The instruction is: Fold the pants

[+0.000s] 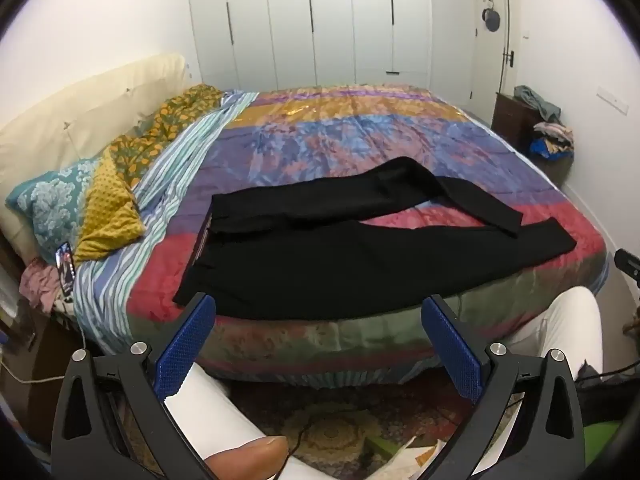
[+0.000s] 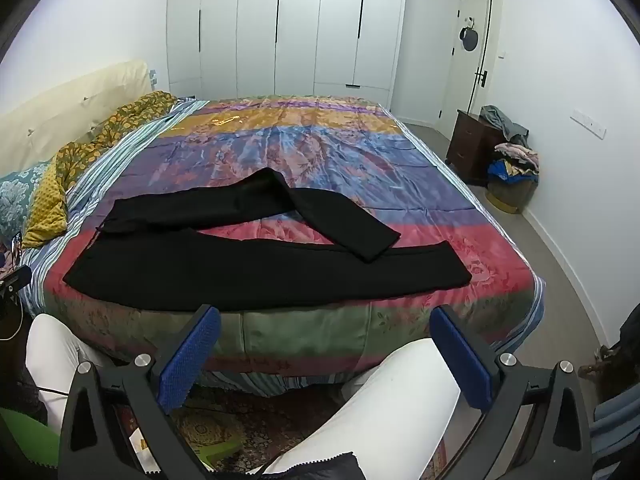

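Black pants (image 1: 340, 256) lie spread on the bed's near edge, waistband to the left, legs running right. The far leg is bent and its cuff crosses over the near leg. They also show in the right wrist view (image 2: 256, 268). My left gripper (image 1: 320, 320) is open and empty, held off the bed in front of the pants' near edge. My right gripper (image 2: 326, 328) is open and empty, also short of the bed, below the near leg.
The bed has a multicoloured quilt (image 1: 360, 140). Pillows (image 1: 80, 208) and a phone (image 1: 66, 266) lie at the left by the headboard. A dark nightstand (image 2: 472, 148) with a clothes pile stands right. The person's white-trousered legs (image 2: 380, 408) are below the grippers. Wardrobes (image 1: 312, 20) are behind.
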